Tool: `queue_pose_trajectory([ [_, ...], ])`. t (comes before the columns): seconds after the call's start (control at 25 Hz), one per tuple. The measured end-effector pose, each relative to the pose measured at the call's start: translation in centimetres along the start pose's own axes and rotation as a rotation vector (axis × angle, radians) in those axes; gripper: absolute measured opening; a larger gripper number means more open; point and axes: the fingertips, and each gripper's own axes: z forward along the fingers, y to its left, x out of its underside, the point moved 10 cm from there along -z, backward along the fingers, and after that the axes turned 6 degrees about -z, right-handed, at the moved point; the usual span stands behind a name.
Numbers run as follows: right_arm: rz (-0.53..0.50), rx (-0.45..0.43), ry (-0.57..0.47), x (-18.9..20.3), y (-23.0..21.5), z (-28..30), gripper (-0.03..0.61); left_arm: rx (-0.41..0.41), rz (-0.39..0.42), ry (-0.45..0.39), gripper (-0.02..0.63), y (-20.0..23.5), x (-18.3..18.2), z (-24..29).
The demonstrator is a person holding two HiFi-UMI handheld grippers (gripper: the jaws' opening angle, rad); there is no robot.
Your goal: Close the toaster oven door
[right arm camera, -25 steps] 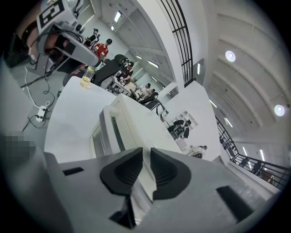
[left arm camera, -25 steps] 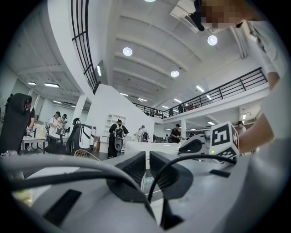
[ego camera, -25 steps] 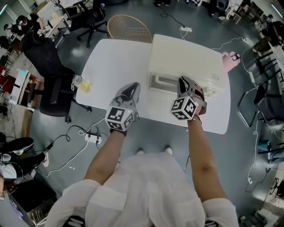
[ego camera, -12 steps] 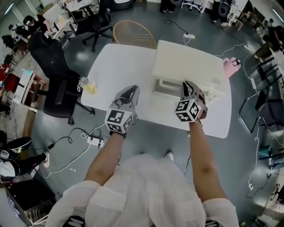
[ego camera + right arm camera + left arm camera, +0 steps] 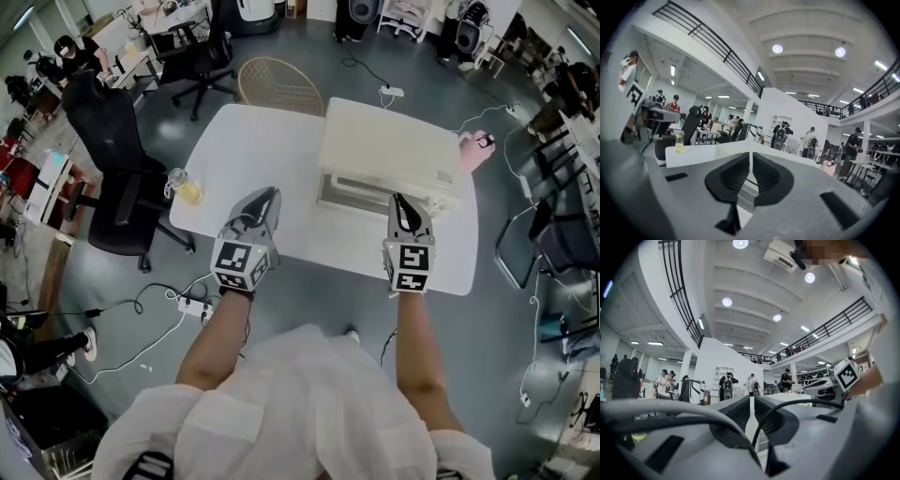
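A cream toaster oven (image 5: pixel 389 150) stands on the white table (image 5: pixel 253 141), right of middle. Its front door (image 5: pixel 361 192) looks upright against the box. My right gripper (image 5: pixel 401 202) hovers just in front of the door's right end, apart from it. Its jaws have just been closing and stand shut with nothing between them. In the right gripper view the right gripper (image 5: pixel 751 166) points level at the toaster oven (image 5: pixel 736 149). My left gripper (image 5: pixel 266 197) hangs over the table's near edge, left of the oven. In its own view the left gripper (image 5: pixel 751 411) is shut and empty.
A jar of yellow liquid (image 5: pixel 185 185) sits at the table's left edge. A black office chair (image 5: pixel 117 178) stands left of the table and a wicker chair (image 5: pixel 281 86) behind it. A pink object (image 5: pixel 473 145) lies at the far right corner. Cables and a power strip (image 5: pixel 192 305) lie on the floor.
The right gripper has come off the oven's front, drawn back toward me, risen and rolled so that its marker cube faces up. The left gripper has lifted and drifted a little.
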Motion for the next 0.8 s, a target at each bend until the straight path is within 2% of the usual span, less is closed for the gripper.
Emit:
queue_pose_trajectory([
  [0.2,0.127,-0.006,-0.067,-0.1,0.3,-4.4,0.014,-0.009,-0.009,-0.034,0.028,-0.5,-1.3,-2.3],
  [0.36,0.152,0.001,-0.095,-0.4,1.0,-7.5,0.006,-0.004,0.015,-0.031,0.028,-0.8,-2.5,-3.8],
  [0.8,0.214,0.089,-0.105,-0.6,0.5,-13.8,0.005,0.024,0.019,-0.036,0.028,-1.5,-4.2,-6.9],
])
